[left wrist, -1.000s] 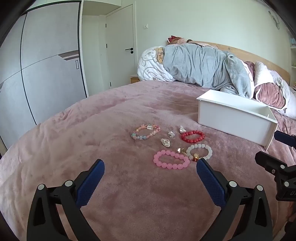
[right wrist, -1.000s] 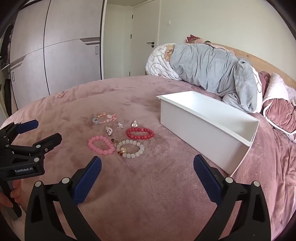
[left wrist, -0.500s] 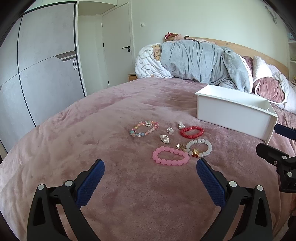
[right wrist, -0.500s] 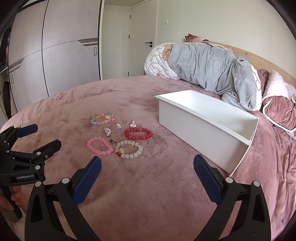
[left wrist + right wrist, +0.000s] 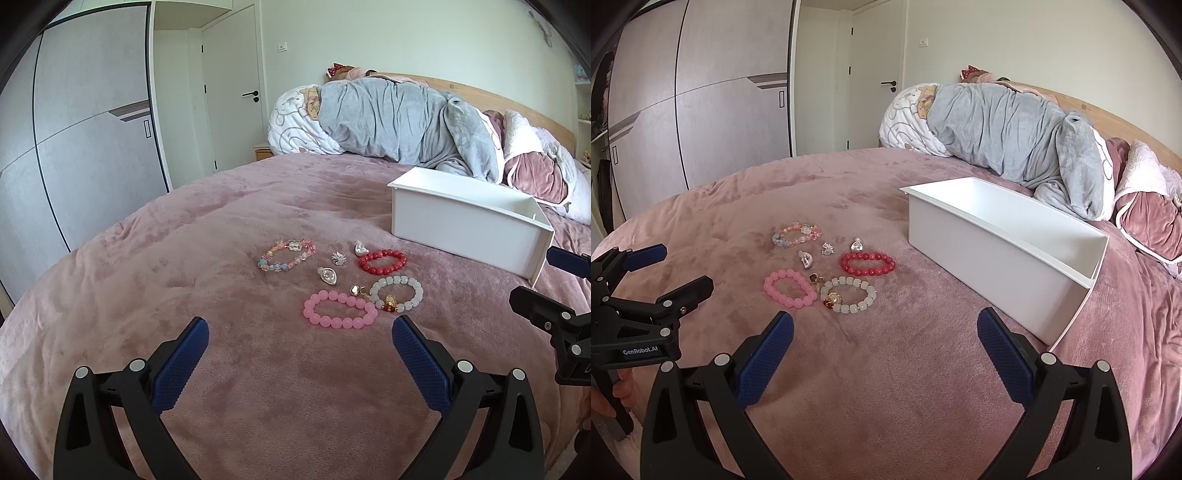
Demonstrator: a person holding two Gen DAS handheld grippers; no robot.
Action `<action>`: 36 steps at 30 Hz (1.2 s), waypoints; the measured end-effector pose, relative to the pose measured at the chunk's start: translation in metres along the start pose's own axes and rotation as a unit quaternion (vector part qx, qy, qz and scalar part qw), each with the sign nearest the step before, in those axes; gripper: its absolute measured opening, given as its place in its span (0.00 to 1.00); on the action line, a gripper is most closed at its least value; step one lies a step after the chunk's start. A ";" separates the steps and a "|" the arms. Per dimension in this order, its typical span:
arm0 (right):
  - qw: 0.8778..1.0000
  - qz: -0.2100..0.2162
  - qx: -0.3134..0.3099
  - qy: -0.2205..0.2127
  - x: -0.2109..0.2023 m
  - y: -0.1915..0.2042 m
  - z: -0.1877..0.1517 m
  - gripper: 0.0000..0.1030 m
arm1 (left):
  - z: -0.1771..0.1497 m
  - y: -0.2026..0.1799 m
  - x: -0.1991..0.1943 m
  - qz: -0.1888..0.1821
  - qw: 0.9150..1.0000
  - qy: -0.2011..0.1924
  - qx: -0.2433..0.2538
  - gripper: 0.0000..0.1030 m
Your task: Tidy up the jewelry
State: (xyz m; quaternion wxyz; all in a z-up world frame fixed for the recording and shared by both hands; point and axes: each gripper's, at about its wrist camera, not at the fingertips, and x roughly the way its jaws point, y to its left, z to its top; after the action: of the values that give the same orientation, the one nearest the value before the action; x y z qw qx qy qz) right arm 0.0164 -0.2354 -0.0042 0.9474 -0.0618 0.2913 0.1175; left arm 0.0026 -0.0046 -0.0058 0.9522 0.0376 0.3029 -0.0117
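On plush bedspread (image 5: 221, 229): both tongs, left gripper (image 5: 297, 334) and right gripper (image 5: 884, 326), wide, empty; risk pinching fabric with pink bracelet (image 5: 340, 309), or snagging neighbouring white bracelet (image 5: 397, 293).

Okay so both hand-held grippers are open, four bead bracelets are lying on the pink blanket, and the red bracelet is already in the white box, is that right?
Not quite. The red bracelet is not in the white box; it lies on the pink blanket with the other three, as the right wrist view shows. The rest holds: the left hand-held gripper and the right hand-held gripper are both open.
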 end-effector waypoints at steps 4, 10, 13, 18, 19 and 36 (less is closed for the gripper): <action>1.000 0.000 0.000 0.000 0.000 0.000 0.000 0.95 | 0.000 0.000 0.000 0.000 1.000 0.000 0.000 0.98; 1.000 -0.001 0.000 0.003 0.001 0.000 -0.004 0.95 | 0.000 0.000 0.001 -0.001 1.000 0.001 0.001 0.98; 1.000 -0.001 0.001 0.006 0.003 0.000 -0.005 0.95 | 0.000 0.000 0.001 -0.001 1.000 0.000 0.000 0.98; 1.000 -0.001 0.001 0.006 0.003 0.000 -0.004 0.95 | 0.000 0.000 0.001 0.000 1.000 0.000 0.000 0.98; 1.000 -0.002 0.001 0.007 0.003 0.000 -0.005 0.95 | 0.000 -0.001 0.001 0.000 1.000 0.000 0.000 0.98; 1.000 -0.004 0.006 0.014 0.003 -0.003 -0.002 0.95 | -0.001 -0.004 0.002 0.001 1.000 0.002 0.000 0.98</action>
State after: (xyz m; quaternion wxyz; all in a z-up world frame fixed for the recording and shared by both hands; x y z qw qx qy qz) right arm 0.0189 -0.2377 -0.0072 0.9439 -0.0586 0.3054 0.1112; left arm 0.0035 -0.0080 -0.0074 0.9515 0.0377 0.3051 -0.0110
